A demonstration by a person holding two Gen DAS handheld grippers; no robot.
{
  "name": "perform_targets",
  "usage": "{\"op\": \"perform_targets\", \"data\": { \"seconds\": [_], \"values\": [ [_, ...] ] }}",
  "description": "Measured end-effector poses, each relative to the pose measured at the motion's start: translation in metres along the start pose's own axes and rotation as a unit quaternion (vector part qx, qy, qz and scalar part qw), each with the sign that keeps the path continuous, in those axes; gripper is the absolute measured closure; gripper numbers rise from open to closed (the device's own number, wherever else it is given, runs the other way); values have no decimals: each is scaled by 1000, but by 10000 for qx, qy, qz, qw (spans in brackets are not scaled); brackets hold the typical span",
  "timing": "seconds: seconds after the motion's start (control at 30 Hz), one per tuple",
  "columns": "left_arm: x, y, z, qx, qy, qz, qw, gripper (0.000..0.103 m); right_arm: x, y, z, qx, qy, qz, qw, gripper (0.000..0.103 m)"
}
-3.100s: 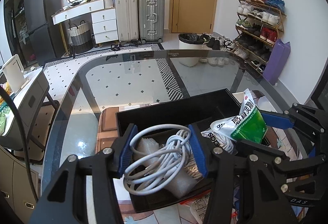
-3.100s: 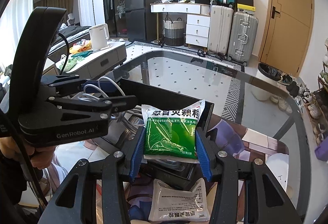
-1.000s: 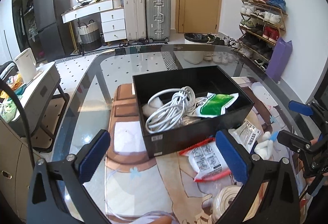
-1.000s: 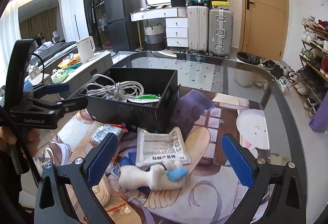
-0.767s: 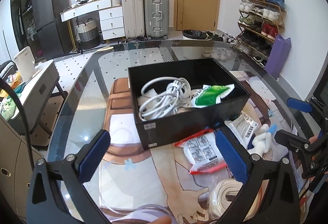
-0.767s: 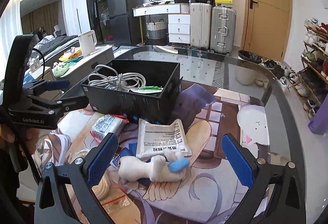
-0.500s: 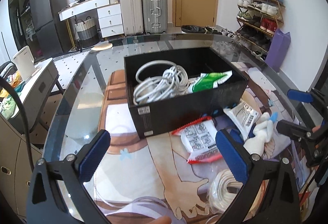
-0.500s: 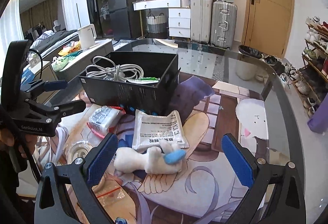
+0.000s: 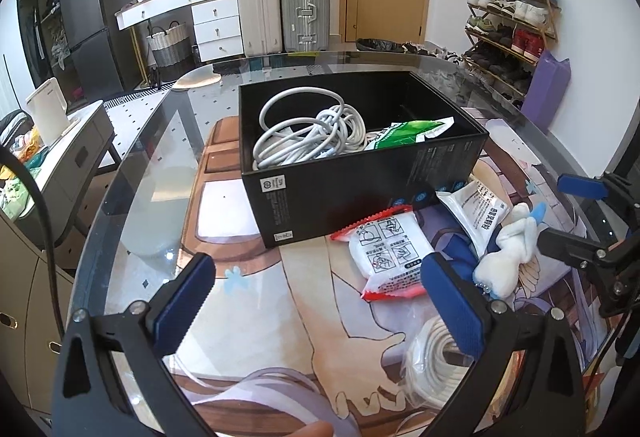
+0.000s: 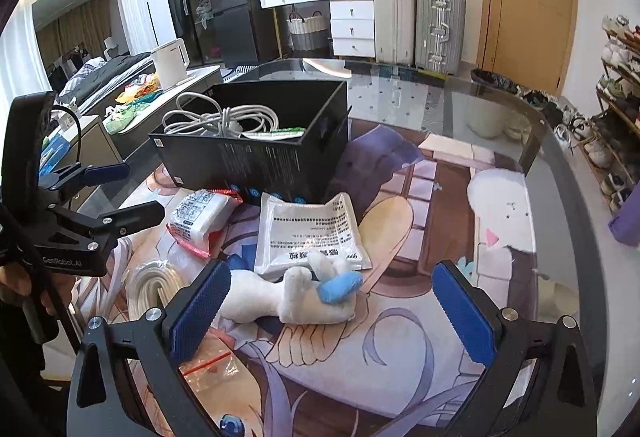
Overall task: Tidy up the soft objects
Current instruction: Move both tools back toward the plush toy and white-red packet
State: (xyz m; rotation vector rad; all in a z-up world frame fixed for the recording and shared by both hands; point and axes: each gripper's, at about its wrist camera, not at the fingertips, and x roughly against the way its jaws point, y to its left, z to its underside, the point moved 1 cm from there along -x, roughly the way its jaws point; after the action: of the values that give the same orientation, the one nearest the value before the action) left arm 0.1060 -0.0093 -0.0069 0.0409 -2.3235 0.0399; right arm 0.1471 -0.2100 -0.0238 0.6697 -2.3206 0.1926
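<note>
White plush toy (image 10: pixel 296 297) lies between right hand-held gripper (image 10: pixel 328 311) fingers.

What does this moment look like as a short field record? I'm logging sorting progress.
box: black box, open, on the glass table
in box: white cable; green pouch
outside box: red-edged packet; white sachet; plush toy; coiled tube
left hand-held gripper: open, empty
right hand-held gripper: open, empty, plush toy in the gap between its fingers, untouched
remaining: four items on the mat
</note>
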Motion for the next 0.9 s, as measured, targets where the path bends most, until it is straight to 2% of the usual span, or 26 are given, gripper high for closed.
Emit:
{"op": "perform_targets", "data": {
  "seconds": [0.43, 0.63, 0.73, 0.9],
  "values": [
    [-7, -12, 4, -58, 153, 121, 9998, 0, -17, -4, 7, -213, 315, -243, 9990, 1],
    [-10, -14, 3, -52, 238, 159, 9996, 0, -18, -8, 8, -281, 293, -330, 9986, 5],
    [-14, -16, 2, -36, 303, 205, 9993, 0, -21, -9, 9, -284, 351, -311, 9985, 12],
    [-17, -20, 2, -88, 361, 254, 9990, 0, -25, -12, 11, -348, 423, -311, 9980, 17]
  ]
}}
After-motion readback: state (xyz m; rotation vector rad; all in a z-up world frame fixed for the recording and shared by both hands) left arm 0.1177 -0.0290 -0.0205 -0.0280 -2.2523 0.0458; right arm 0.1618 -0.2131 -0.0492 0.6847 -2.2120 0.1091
